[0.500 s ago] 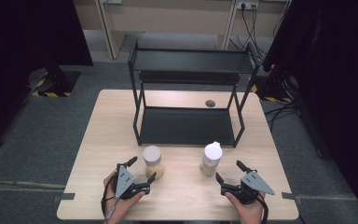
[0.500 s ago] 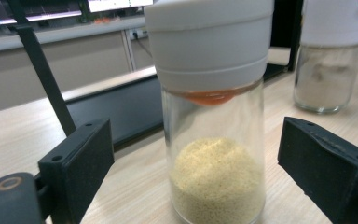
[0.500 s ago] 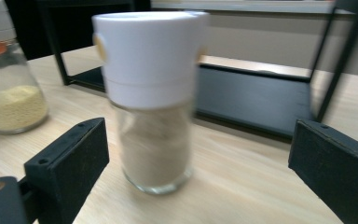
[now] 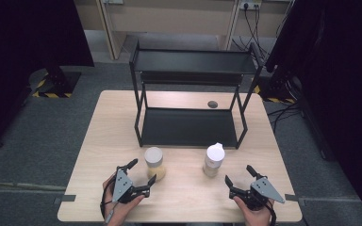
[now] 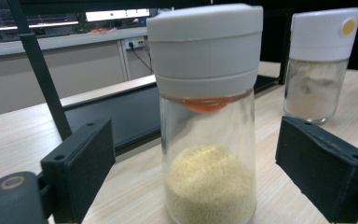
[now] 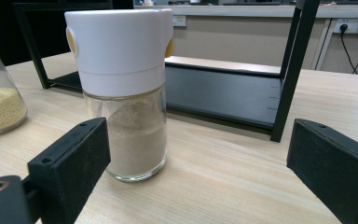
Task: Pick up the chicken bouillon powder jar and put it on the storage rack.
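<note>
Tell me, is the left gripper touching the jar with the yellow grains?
Apart. The left gripper view shows the left gripper open, with bare table between each jaw and the jar.

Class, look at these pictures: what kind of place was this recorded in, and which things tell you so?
Probably a lab or test room, not a kitchen: a bare wooden table on grey carpet, an empty black rack, cables at wall sockets, and two seasoning jars set out as props.

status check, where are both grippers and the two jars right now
Left gripper open, jaws flanking the yellow-grain jar, no contact. Right gripper open, short of the white-capped jar. Both jars upright on the table, before the black rack; nothing between.
</note>
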